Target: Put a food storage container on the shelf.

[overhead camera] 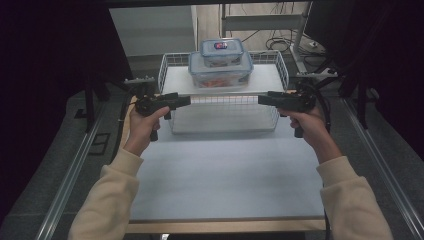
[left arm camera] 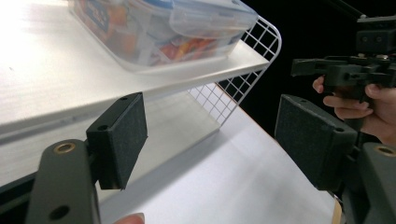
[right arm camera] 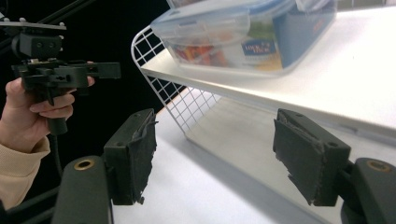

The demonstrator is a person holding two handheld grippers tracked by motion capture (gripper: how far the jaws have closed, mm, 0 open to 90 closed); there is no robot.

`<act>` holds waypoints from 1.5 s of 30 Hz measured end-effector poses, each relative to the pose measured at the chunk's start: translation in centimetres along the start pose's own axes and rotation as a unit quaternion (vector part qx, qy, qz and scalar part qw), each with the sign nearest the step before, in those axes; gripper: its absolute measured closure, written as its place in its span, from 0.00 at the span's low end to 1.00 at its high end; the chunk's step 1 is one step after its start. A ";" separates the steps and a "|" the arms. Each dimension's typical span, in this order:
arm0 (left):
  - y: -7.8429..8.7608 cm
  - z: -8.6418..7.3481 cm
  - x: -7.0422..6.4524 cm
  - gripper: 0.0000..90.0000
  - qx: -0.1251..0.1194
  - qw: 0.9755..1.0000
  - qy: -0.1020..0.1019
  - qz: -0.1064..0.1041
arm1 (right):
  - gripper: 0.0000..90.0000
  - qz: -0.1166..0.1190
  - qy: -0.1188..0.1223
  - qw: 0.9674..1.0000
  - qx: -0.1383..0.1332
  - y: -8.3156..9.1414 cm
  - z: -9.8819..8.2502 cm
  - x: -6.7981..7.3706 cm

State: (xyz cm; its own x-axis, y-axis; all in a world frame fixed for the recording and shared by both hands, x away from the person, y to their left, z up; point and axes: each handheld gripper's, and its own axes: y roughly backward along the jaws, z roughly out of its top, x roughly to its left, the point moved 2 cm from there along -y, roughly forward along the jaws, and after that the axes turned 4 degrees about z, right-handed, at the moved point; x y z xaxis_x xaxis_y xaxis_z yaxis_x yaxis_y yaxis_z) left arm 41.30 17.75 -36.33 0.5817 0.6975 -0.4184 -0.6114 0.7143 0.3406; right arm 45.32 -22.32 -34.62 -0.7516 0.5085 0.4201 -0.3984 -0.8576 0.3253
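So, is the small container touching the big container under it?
Touching. In the high view the small container sits directly on the lid of the big container, with no gap between them, on the white shelf.

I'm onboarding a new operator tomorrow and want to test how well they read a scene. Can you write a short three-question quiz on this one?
1. True or false: the left gripper and the right gripper both have open jaws with nothing between them.
2. Multiple choice: the small container rests (A) on the table, (B) on top of the large container, (C) beside the wire basket.
3. Fill in: the large container stands on a white ___ laid across the wire basket.

Key:
1. True.
2. B.
3. Shelf board.
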 end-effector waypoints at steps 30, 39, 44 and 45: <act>1.1 -10.6 -0.3 0.27 0.044 0.999 0.005 -0.008 | 0.32 -0.018 0.000 0.999 0.030 1.5 -11.9 -0.9; 0.5 -13.5 0.4 0.27 0.067 0.998 0.012 0.000 | 0.32 -0.028 -0.018 0.998 0.062 1.1 -15.5 -1.6; 0.5 -13.5 0.3 0.27 0.062 0.998 0.014 -0.005 | 0.32 -0.021 -0.015 0.998 0.057 1.1 -15.3 -1.3; 0.5 -13.5 0.3 0.27 0.062 0.998 0.013 -0.004 | 0.32 -0.021 -0.013 0.998 0.056 1.1 -15.3 -1.3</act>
State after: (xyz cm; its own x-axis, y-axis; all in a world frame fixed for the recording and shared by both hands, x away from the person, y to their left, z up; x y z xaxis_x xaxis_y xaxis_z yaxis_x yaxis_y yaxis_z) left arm 33.91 17.53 -47.63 0.5712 0.6917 -0.4419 -0.5349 0.7220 0.4388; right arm 37.82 -25.16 -47.80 -0.7203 0.5473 0.4261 -0.3672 -0.8221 0.4352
